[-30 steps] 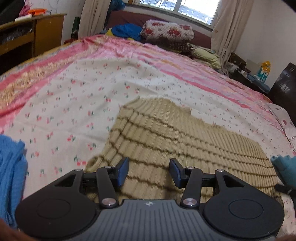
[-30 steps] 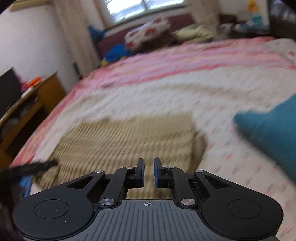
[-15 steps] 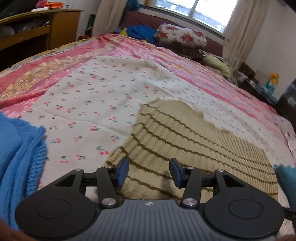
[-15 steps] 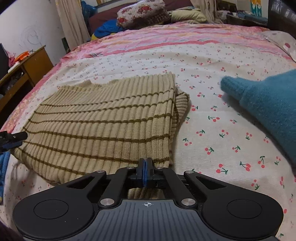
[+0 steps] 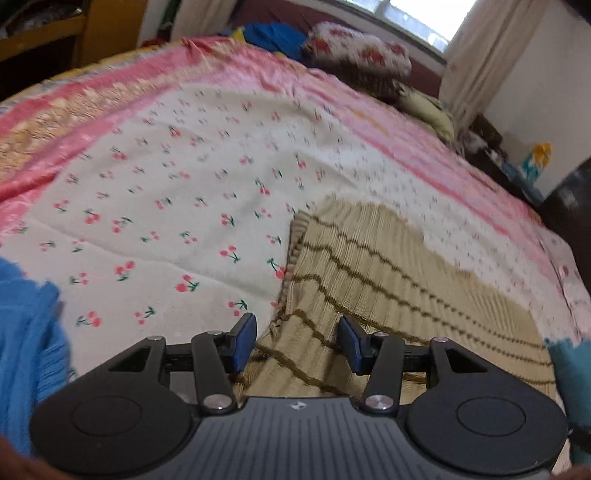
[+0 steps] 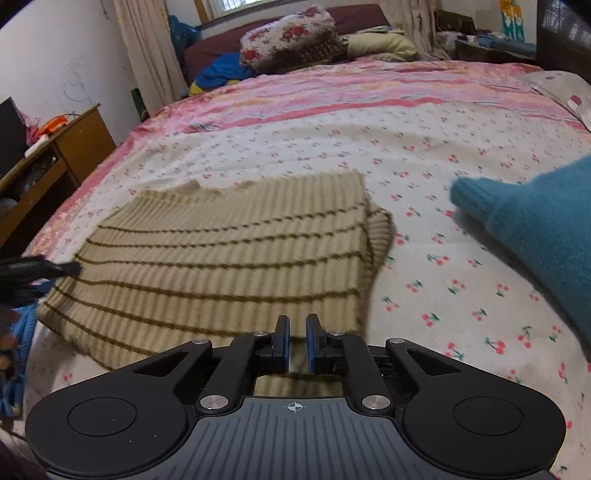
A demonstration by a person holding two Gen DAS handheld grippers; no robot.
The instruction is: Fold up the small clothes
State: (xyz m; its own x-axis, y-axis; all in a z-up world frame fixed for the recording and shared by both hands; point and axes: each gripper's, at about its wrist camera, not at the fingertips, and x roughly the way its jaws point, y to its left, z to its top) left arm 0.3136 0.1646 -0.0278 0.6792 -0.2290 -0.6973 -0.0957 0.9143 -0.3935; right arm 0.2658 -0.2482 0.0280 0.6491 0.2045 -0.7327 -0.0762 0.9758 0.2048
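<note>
A beige ribbed sweater with dark olive stripes point(image 5: 388, 280) lies folded flat on the cherry-print bedspread point(image 5: 166, 206); it also shows in the right wrist view point(image 6: 229, 258). My left gripper point(image 5: 297, 341) is open, its jaws wide apart over the sweater's near left corner, holding nothing. My right gripper point(image 6: 297, 341) is slightly open with a narrow gap, just above the sweater's near edge, with nothing between the pads. The left gripper's tip point(image 6: 55, 267) shows at the left edge of the right wrist view.
A bright blue knit garment point(image 5: 26, 347) lies at the left. A teal knit garment point(image 6: 535, 229) lies at the right. Pillows point(image 6: 291, 35) and bedding are piled at the far end. A wooden desk point(image 6: 66, 147) stands left of the bed.
My right gripper was shut half a second ago and now stands slightly open. My left gripper has shifted left toward the sweater's left corner and stayed open.
</note>
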